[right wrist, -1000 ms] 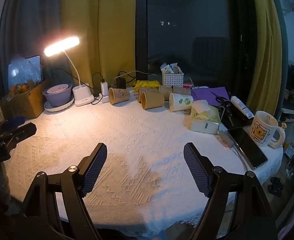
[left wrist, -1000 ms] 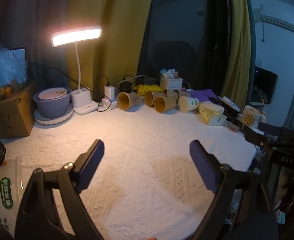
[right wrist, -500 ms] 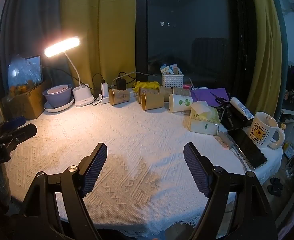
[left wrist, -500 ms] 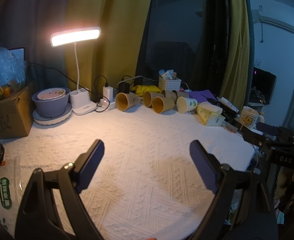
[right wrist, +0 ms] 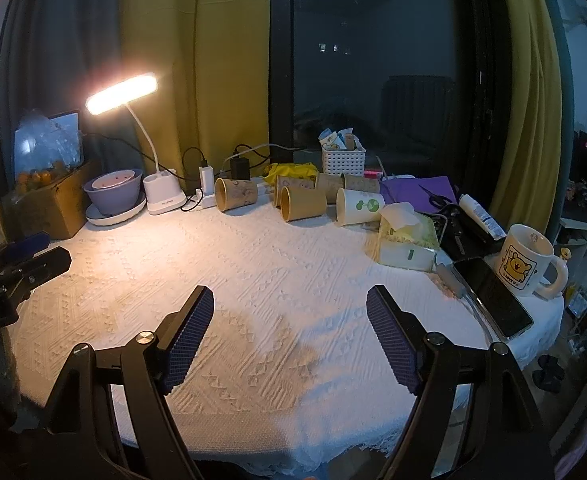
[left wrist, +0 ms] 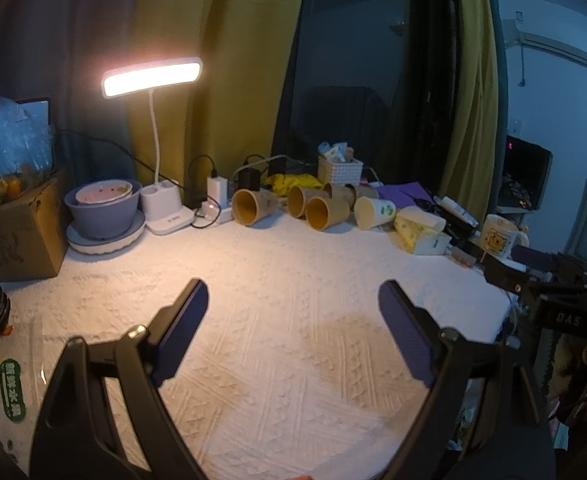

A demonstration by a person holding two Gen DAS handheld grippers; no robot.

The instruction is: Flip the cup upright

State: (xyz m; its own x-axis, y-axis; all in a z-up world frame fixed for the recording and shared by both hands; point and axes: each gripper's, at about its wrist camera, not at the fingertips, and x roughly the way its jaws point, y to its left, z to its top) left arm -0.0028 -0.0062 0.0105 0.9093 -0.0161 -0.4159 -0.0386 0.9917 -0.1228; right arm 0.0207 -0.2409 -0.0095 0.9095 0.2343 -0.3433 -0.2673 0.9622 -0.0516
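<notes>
With both the left gripper (left wrist: pixel 292 309) and the right gripper (right wrist: pixel 290 310) spread wide and empty, a paper cup (right wrist: pixel 235 194) lying on its side just right of the desk lamp (right wrist: pixel 164 200) is best approached squarely across its wall and pinched lightly.

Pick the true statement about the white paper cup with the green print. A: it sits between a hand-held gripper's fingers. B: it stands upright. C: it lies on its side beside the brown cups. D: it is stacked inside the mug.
C: the white paper cup lies on its side next to the brown cups, untouched.
</notes>
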